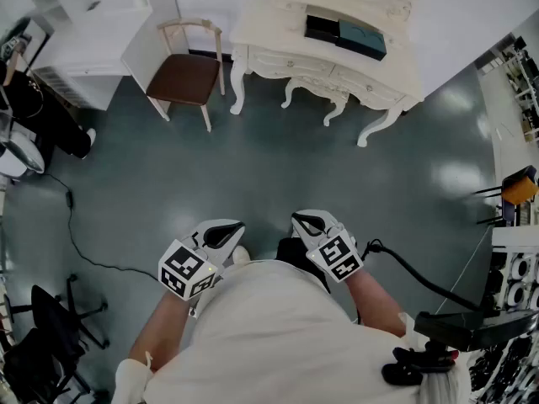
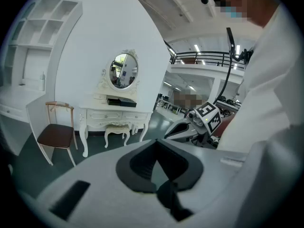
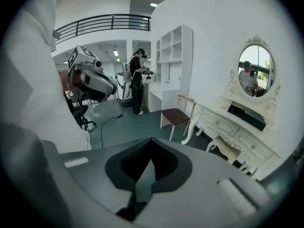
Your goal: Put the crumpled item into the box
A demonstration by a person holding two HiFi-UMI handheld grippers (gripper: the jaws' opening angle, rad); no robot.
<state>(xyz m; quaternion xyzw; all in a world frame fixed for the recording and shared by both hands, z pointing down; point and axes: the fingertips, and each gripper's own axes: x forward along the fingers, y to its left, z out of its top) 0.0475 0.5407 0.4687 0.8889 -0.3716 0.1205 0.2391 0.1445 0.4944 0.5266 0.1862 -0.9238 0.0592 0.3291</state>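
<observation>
I see no crumpled item in any view. A dark box (image 1: 345,36) lies on the white dressing table (image 1: 269,32) at the far side of the room; it also shows below the oval mirror as a dark box (image 2: 121,101) and a dark box (image 3: 246,117). My left gripper (image 1: 232,225) and right gripper (image 1: 299,220) are held close to the person's body, over the grey-green floor and far from the table. Both are shut with nothing between their jaws: left gripper (image 2: 154,144), right gripper (image 3: 151,141).
A wooden chair (image 1: 185,74) with a brown seat stands left of the dressing table, and a small stool (image 2: 116,127) sits under it. A white shelf unit (image 1: 93,32) fills the back left. A cable (image 1: 76,234) crosses the floor at left near a black office chair (image 1: 50,326). Another person (image 3: 137,80) stands by the shelves.
</observation>
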